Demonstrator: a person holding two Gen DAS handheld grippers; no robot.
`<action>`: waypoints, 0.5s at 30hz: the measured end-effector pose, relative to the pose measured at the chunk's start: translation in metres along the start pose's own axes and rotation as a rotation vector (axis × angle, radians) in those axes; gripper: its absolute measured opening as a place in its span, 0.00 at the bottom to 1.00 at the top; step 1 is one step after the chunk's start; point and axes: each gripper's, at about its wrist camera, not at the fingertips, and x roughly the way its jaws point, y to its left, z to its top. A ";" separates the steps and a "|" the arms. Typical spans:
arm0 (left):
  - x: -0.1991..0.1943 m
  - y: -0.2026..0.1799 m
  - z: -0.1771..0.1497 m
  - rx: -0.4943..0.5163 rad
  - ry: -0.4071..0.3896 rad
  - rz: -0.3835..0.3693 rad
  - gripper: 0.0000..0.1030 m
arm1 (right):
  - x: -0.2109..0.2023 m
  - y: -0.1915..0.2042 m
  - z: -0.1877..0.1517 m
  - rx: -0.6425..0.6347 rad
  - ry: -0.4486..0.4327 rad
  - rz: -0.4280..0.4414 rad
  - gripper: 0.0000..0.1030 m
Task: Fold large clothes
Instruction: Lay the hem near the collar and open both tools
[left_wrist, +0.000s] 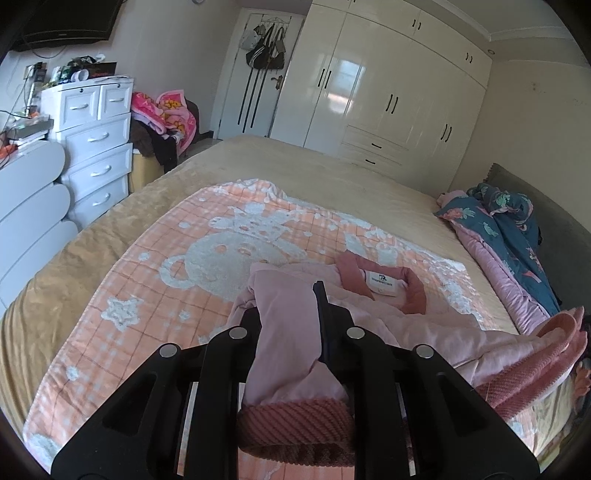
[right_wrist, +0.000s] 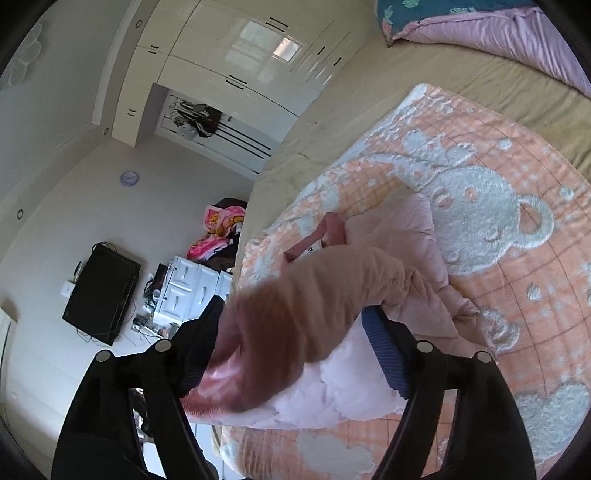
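Ribbed cuff (left_wrist: 295, 424) filling both views: I am gripping one sleeve in left tool (left_wrist: 291, 314), one in right tool (right_wrist: 295, 325); pink jacket (left_wrist: 388, 317) beyond, bunched on blanket (left_wrist: 166, 258), folding barely starting.

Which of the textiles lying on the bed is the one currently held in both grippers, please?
The pale pink sweatshirt with rose ribbed cuffs; the peach bear blanket lies beneath it, the floral quilt lies untouched.
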 end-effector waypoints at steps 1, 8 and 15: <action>0.002 -0.001 0.000 0.003 0.000 0.001 0.11 | 0.000 0.001 0.001 -0.004 -0.002 -0.002 0.73; 0.012 0.000 0.002 -0.017 0.003 -0.013 0.11 | -0.021 -0.009 0.014 0.020 -0.126 0.133 0.81; 0.025 -0.001 0.005 -0.034 0.002 -0.024 0.11 | -0.018 -0.015 0.003 -0.123 -0.204 -0.011 0.88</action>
